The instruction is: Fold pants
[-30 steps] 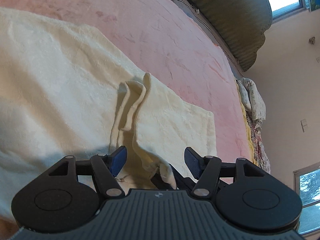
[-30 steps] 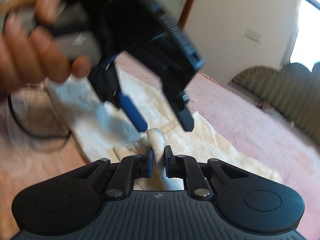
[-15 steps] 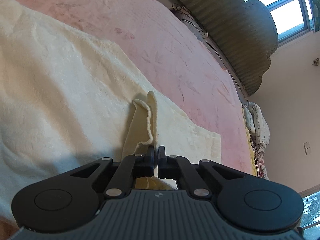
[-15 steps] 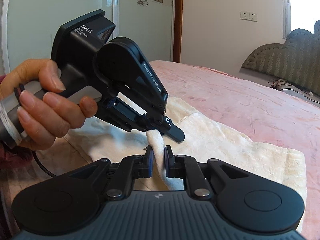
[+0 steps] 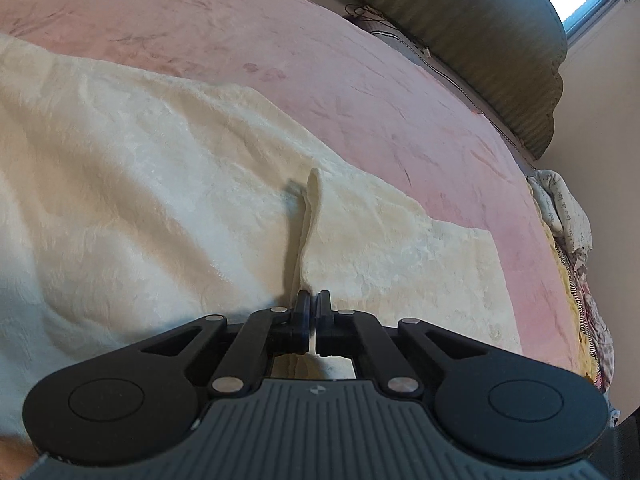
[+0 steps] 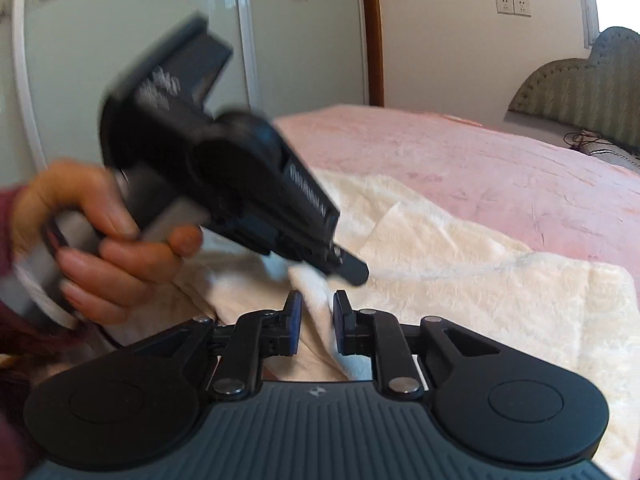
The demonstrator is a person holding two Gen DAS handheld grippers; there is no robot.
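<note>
Nearby, padded olive headboard (image 5: pixel 500 36) behind pink plush bedspread (image 5: pixel 280 60). Spread lengthwise across it, cream fleece pants (image 5: pixel 140 184). Left gripper (image 5: pixel 312 304) clamped tight on raised fold; right gripper (image 6: pixel 316 304) just easing apart, fold between jaws, pads barely off.

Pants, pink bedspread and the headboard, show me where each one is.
Pants (image 5: pixel 160 184): left wrist view, the flat cream fabric.
Pink bedspread (image 5: pixel 360 92): left wrist view, bare stretch beyond the pants.
Headboard (image 5: pixel 500 36): left wrist view, its ribbed green padding.

Nothing readable here: white lettering on my left tool's body (image 6: pixel 160 84) and along its side is motion-blurred, and my tools' small logo marks carry no text.
</note>
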